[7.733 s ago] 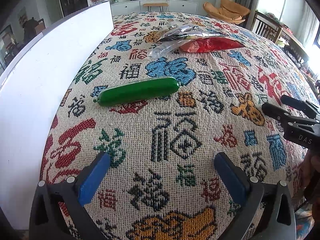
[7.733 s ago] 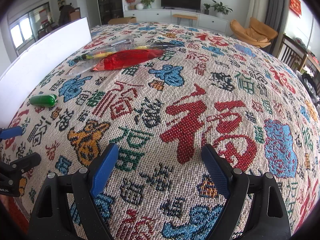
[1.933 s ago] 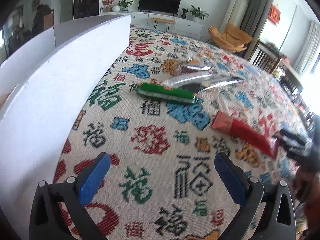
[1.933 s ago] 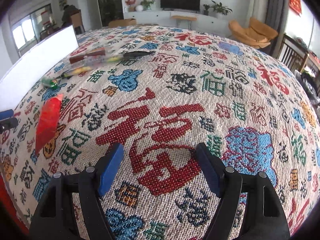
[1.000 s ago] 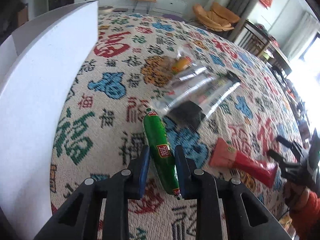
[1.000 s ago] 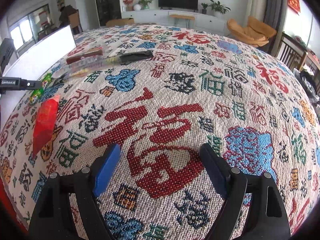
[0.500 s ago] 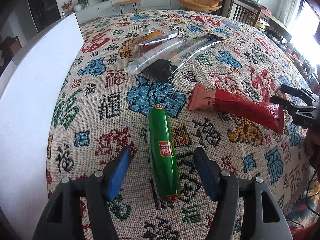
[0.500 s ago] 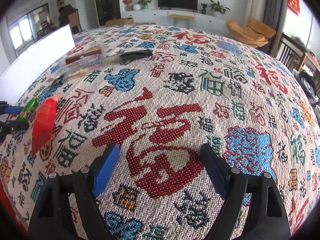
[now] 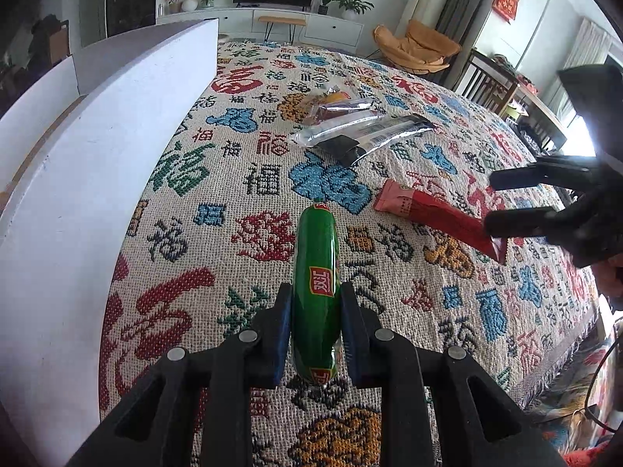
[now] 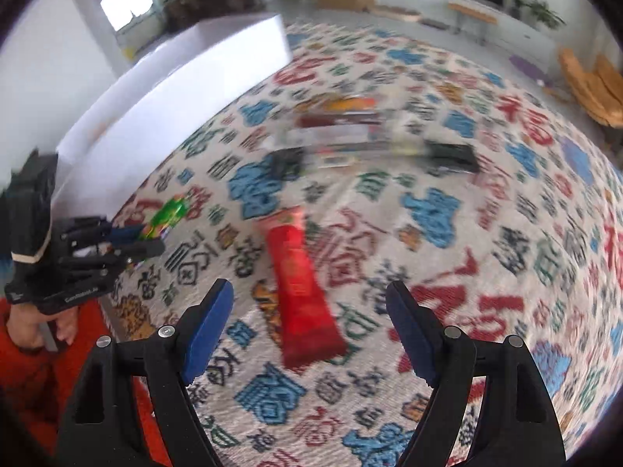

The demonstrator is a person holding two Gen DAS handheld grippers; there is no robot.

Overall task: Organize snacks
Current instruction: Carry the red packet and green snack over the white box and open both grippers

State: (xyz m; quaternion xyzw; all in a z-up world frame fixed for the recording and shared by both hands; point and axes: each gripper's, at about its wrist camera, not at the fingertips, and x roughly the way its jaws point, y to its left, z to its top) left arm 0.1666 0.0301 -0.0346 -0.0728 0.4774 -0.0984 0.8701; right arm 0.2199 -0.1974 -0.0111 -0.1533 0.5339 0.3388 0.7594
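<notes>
The left gripper (image 9: pixel 315 321) has its 2 fingers (image 9: pixel 281 321) closing narrow onto the near end of the green sausage stick (image 9: pixel 314 272), which lies between the pads and points straight away from them along the patterned cloth (image 9: pixel 506 311) covering the bench; gripping low on its length probably keeps the far end free to slide into a container. Just off the left fingers' left side stands the white box (image 9: pixel 97 194), likely where the snacks are meant to go. The right gripper (image 10: pixel 309 329) holds its 2 fingers (image 10: pixel 208 321) wide, easing inward, with nothing pressed between them; the red snack packet (image 10: pixel 301 284) lies flat on the cloth between and just beyond them, lengthwise, lined up for a pinch. Farther out from both lie the clear and black wrappers (image 9: pixel 362 134), in a loose cluster not yet sorted.
</notes>
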